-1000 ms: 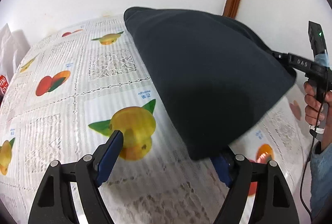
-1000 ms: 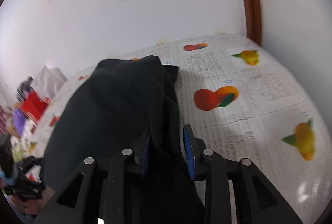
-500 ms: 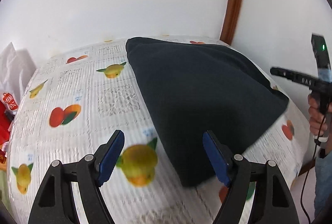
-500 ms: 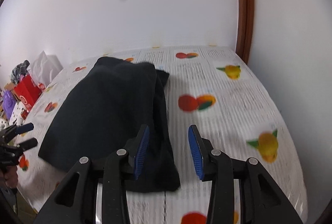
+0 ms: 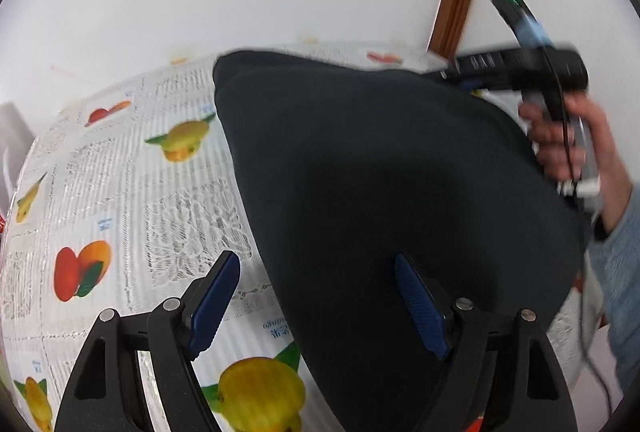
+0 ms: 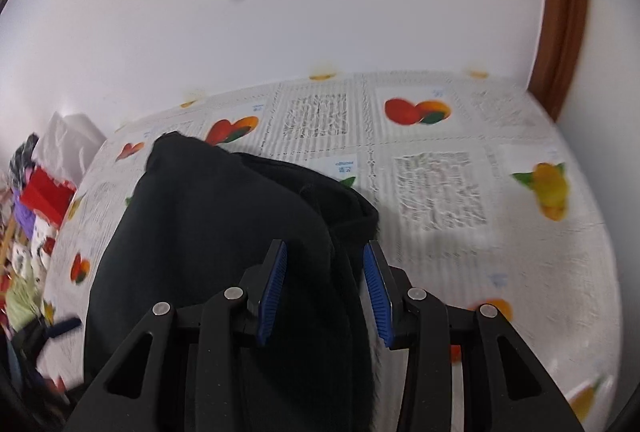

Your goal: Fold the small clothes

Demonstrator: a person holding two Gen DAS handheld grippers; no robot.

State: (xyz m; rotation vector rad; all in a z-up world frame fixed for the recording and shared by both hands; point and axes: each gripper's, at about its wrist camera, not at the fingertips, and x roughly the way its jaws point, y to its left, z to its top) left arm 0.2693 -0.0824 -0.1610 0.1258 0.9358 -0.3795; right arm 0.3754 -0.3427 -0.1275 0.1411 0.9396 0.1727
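Note:
A dark navy folded garment (image 5: 392, 183) lies flat on the fruit-print tablecloth (image 5: 132, 183). My left gripper (image 5: 316, 296) is open, its jaws wide apart over the garment's near left edge, the right finger above the cloth and the left finger above the tablecloth. In the right wrist view the garment (image 6: 224, 232) fills the lower left. My right gripper (image 6: 324, 280) is open with the garment's right edge between its blue pads (image 6: 376, 292), not clamped. The right gripper's body shows in the left wrist view (image 5: 520, 65), held by a hand at the garment's far right.
White walls close behind the table and a brown door frame (image 6: 560, 15) at the right corner. A pile of colourful clothes and a red item (image 6: 44, 191) lies off the table's left end. The person's blue sleeve (image 5: 616, 272) is at the right.
The right gripper let go of the garment, pulled back, then moved in over its right edge. The left gripper rose away, then came back over the near left edge. The garment lies flat.

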